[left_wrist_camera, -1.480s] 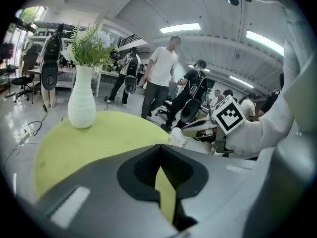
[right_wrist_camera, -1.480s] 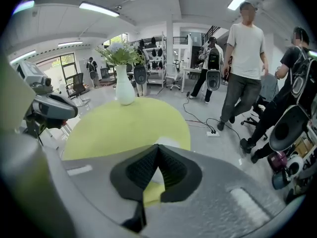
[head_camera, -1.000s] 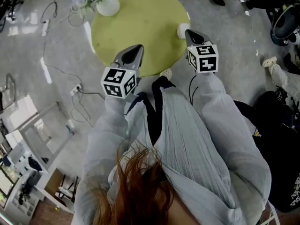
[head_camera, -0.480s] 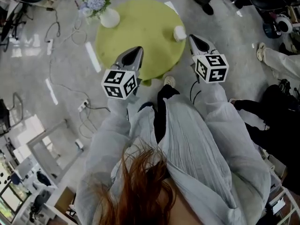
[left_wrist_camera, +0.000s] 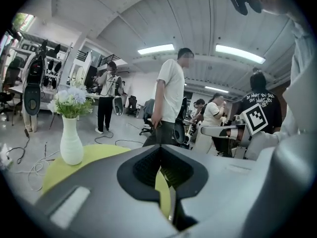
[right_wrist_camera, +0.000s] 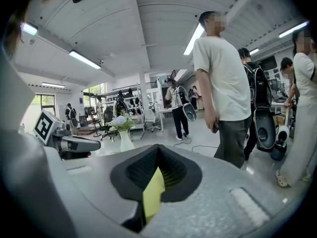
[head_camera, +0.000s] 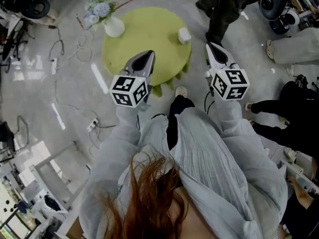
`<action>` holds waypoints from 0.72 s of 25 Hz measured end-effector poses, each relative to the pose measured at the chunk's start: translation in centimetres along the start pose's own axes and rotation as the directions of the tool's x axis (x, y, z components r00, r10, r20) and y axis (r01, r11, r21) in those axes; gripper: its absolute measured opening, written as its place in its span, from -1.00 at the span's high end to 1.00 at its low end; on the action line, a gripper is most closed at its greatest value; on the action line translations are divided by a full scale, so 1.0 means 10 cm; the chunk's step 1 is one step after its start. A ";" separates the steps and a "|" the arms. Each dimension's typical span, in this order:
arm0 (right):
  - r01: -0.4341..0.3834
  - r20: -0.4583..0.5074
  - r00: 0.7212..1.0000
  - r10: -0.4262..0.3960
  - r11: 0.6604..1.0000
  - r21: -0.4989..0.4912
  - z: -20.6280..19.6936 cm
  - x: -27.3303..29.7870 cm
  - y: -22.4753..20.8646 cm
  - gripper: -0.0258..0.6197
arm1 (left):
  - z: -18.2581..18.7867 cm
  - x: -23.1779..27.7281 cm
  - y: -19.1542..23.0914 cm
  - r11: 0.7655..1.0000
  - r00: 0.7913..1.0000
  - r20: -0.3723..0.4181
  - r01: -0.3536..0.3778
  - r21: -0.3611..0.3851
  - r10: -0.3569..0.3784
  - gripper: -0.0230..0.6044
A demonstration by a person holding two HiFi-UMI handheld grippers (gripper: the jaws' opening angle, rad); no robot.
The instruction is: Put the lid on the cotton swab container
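Note:
A small white container (head_camera: 184, 35) stands on the right side of the round yellow-green table (head_camera: 144, 41); I cannot make out a separate lid. My left gripper (head_camera: 149, 54) is held over the table's near edge, jaws shut and empty; its own view shows the tips (left_wrist_camera: 159, 150) meeting, with table colour behind them. My right gripper (head_camera: 209, 46) hangs just off the table's right edge, near the container but apart from it. Its jaws (right_wrist_camera: 157, 150) are also shut on nothing.
A white vase (head_camera: 113, 26) with pale flowers stands at the table's far left and also shows as a vase (left_wrist_camera: 71, 143) in the left gripper view. A person (head_camera: 224, 9) stands right behind the table. Cables (head_camera: 75, 39) cross the floor at left. Another person's legs (head_camera: 294, 49) are at right.
The table has shrunk and slid further from me in the head view. My right gripper, earlier beside the container over the table's edge, now hangs over the floor. Both stay shut.

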State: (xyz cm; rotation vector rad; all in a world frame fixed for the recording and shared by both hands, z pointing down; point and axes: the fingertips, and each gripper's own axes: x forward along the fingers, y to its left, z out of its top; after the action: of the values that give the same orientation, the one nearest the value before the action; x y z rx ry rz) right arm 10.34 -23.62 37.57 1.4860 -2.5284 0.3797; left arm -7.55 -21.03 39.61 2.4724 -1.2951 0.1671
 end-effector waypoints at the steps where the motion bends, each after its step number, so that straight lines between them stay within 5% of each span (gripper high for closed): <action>1: 0.008 0.016 1.000 -0.008 1.000 0.006 0.02 -0.07 0.02 0.92 | 0.02 -0.02 -0.02 1.000 1.000 0.008 0.007 0.007 -0.007 0.88; 8: 0.098 0.089 0.991 -0.098 0.995 0.007 0.02 -0.52 0.13 0.92 | 0.07 -0.22 -0.16 0.997 0.998 0.033 0.052 0.054 -0.054 0.88; 18: 0.142 0.044 0.989 -0.143 0.990 0.026 -0.51 -0.99 0.53 0.92 | -0.28 -0.68 -0.33 0.995 0.997 0.001 0.078 0.060 -0.078 0.88</action>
State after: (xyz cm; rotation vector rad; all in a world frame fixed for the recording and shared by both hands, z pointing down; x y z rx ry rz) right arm 10.62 -11.43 38.90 1.6901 -2.4400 0.3570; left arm -8.62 -13.07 39.67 2.5700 -1.2092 0.1855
